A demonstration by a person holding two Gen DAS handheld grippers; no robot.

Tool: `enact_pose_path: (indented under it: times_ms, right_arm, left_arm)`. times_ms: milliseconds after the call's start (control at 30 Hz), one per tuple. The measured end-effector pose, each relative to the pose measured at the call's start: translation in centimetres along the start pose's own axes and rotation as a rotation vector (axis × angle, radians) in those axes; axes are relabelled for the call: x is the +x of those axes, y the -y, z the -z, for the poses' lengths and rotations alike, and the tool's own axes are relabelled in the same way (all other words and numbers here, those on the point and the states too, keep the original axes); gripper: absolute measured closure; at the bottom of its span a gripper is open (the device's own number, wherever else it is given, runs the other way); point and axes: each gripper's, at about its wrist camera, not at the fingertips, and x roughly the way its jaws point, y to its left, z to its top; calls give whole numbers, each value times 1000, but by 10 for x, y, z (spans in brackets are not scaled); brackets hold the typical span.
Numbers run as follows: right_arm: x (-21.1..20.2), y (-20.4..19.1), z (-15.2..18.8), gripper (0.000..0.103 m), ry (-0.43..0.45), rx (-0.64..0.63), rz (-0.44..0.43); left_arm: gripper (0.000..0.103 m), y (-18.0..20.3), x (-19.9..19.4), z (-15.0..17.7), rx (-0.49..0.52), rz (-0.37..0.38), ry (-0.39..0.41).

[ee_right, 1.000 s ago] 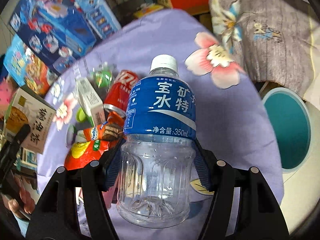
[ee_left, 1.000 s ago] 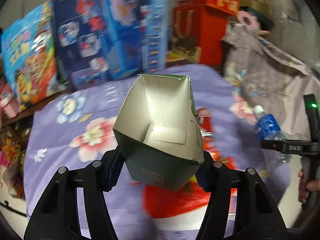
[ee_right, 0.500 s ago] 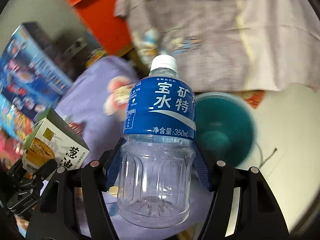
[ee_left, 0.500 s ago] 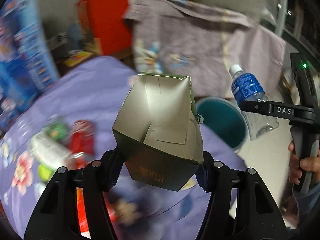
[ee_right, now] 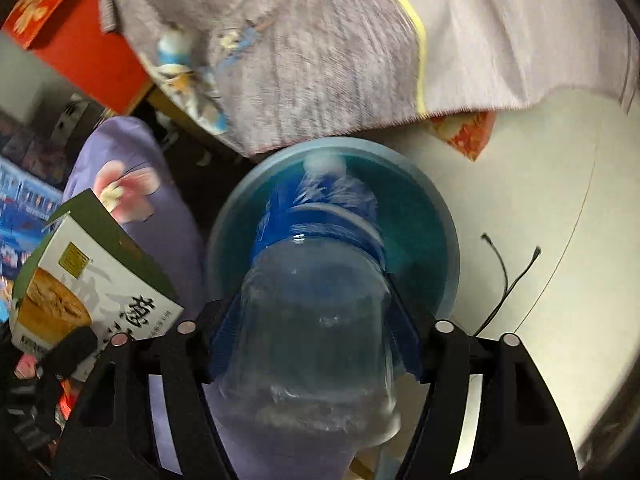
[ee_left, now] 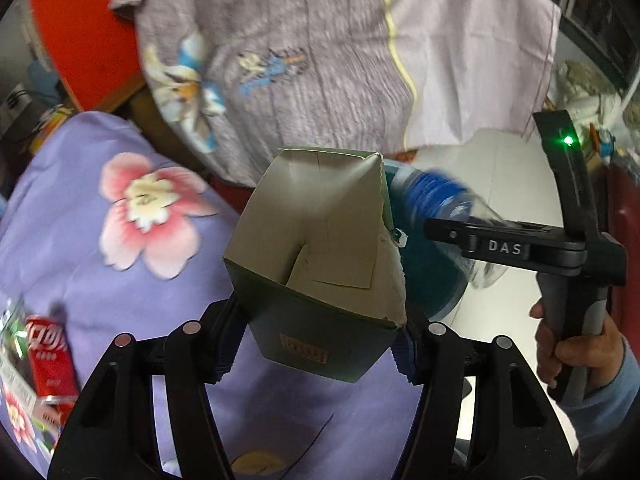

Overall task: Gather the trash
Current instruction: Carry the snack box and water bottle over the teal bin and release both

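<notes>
Teal bin (ee_right: 436, 240) below my right hand-held gripper (ee_right: 316, 344) | jaws opening, water bottle (ee_right: 316, 312) between them, blurred, tipping over bin | left hand-held gripper (ee_left: 320, 336) clamps carton (ee_left: 320, 248) beside bin | risk: bottle clips rim, bounces out.

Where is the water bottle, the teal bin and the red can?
Clear plastic water bottle with blue label (ee_right: 316, 216), right wrist view, on the label.
Round teal bin (ee_right: 424, 240), right wrist view, inner wall.
Red drink can (ee_left: 48, 350), left wrist view, its side.

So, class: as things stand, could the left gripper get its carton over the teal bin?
Probably yes: the left gripper holds the carton beside the teal bin, though the bottle is over its mouth.
</notes>
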Motion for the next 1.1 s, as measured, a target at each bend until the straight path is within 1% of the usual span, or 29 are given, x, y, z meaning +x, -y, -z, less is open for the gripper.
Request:
enact_pose_path:
  times_ms: [133,233,367,533,633,700,800,833,867,933,1000,1100]
  right_arm:
    - [9,13,-2,36,-13,18,5]
    - [6,20,-4,35,-12,31,5]
    - [-3,32,-7,30,12,57,13]
    - [-15,42,-11,27,48,86,21]
    - [-18,47,-13,26,58,98,42]
    - [-20,51,-14,23,61,115,52]
    - [-19,53,-13,23,54,124,61]
    - [-18,52,-13,23,50,124,64]
    - [-18,52,-13,23,47,122,67]
    - [-17,50,-12,23,44,118,71]
    - [-17,48,-12,23,44,119,74]
    - [-18,45,-12,23,42,123,82]
  left_arm:
    - [40,9,21,-10,9,19,-32]
    - [40,14,36,-14,17,21,-53]
    - [40,17,45,-21,20,27,-61]
    - [39,21,52,-28,29,27,-72]
    - [39,24,58,-31,35,36,-81]
    - [37,29,62,-31,50,32,-85]
    - [34,32,67,-30,58,22,-93]
    - [31,30,70,-30,47,28,-107]
    - [23,29,72,-30,39,26,-116]
    - [14,25,72,-28,24,0,-118]
    - [14,23,69,-26,20,-8,-108]
    - [13,21,62,-25,12,-2,-95]
